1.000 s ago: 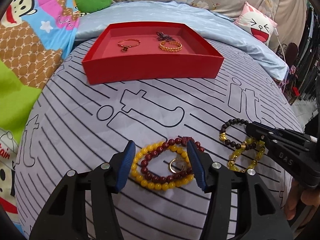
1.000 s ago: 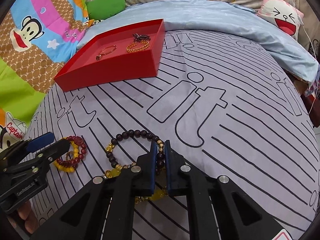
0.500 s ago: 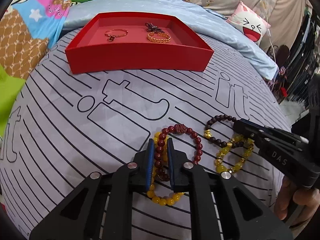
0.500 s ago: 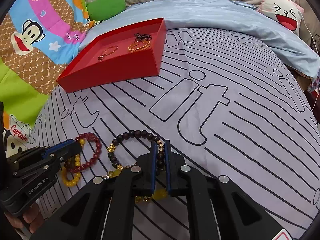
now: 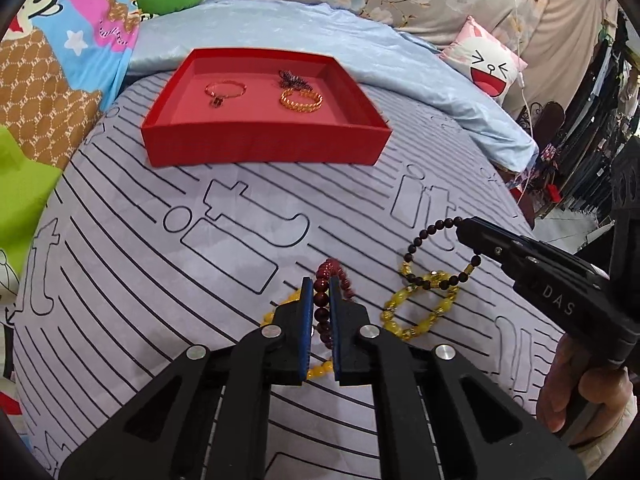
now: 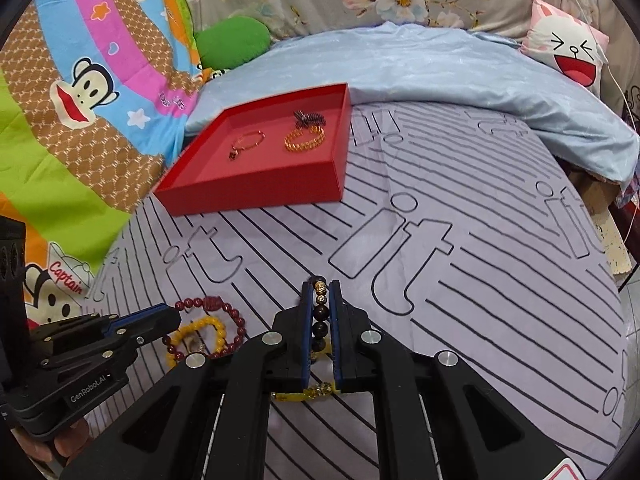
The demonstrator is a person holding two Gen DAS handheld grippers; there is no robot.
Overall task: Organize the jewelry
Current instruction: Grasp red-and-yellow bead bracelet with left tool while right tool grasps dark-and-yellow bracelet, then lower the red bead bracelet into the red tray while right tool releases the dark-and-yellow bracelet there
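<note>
My left gripper (image 5: pixel 319 286) is shut on a dark red bead bracelet (image 5: pixel 322 312), which stands up between the blue pads. A yellow bead bracelet (image 5: pixel 318 370) lies under it on the bed. At the right, my right gripper (image 5: pixel 464 226) is shut on a black bead bracelet (image 5: pixel 420 240) that hangs over a yellow crystal bracelet (image 5: pixel 416 314). In the right wrist view the right gripper (image 6: pixel 320 286) pinches the black beads (image 6: pixel 320 314). The left gripper (image 6: pixel 170 316) is at the lower left by the red bracelet (image 6: pixel 212 304).
A red tray (image 5: pixel 264 148) stands further back on the striped grey bedsheet (image 5: pixel 160 280). It holds a thin red-gold bracelet (image 5: pixel 225 90), a gold chain bracelet (image 5: pixel 301 99) and a dark piece (image 5: pixel 294 78). A blue quilt (image 5: pixel 400 68) and pillows lie behind.
The left gripper went from open around the red and yellow bracelets to shut on the red one. Both grippers have risen, and the black bracelet now hangs off the bed.
</note>
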